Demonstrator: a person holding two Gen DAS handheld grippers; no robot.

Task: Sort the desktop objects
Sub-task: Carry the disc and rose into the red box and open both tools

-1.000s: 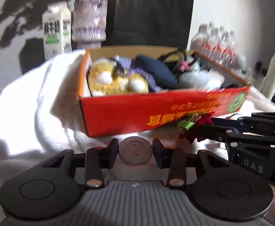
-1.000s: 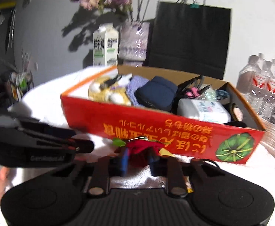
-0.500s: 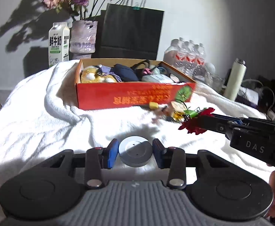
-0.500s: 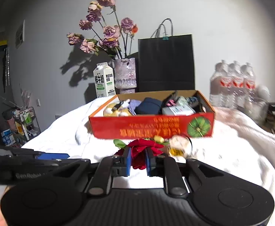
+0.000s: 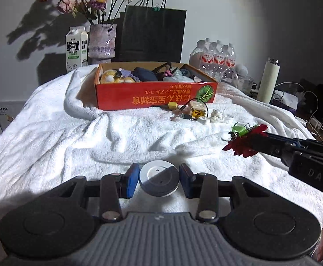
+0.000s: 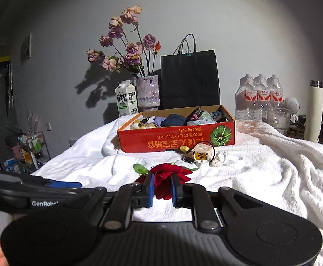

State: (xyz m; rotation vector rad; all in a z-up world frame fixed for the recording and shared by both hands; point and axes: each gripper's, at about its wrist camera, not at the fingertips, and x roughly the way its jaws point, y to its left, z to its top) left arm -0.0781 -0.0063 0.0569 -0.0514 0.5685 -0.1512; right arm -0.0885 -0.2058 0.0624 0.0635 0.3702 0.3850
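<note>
My left gripper (image 5: 158,178) is shut on a flat round white disc (image 5: 158,180), held above the white towel (image 5: 72,137). My right gripper (image 6: 162,186) is shut on a red artificial flower (image 6: 164,175) with a green leaf (image 6: 140,169); in the left wrist view that flower (image 5: 242,143) and the right gripper's fingers (image 5: 272,144) reach in from the right. The orange cardboard box (image 5: 154,96) holding a plush toy, a dark pouch and cables stands farther back on the towel. Small loose items (image 5: 198,113), a yellow-and-beige cube among them, lie before the box's right corner.
Behind the box stand a milk carton (image 5: 76,49), a vase of dried flowers (image 5: 102,41) and a black paper bag (image 5: 152,36). Water bottles (image 5: 214,57), a white flask (image 5: 269,81) and cables sit at the right. A cluttered rack (image 6: 28,150) stands at the left.
Both grippers have pulled back from the box, which now looks much smaller and farther off. The disc and the red flower stayed in their grips. The right gripper has rolled somewhat.
</note>
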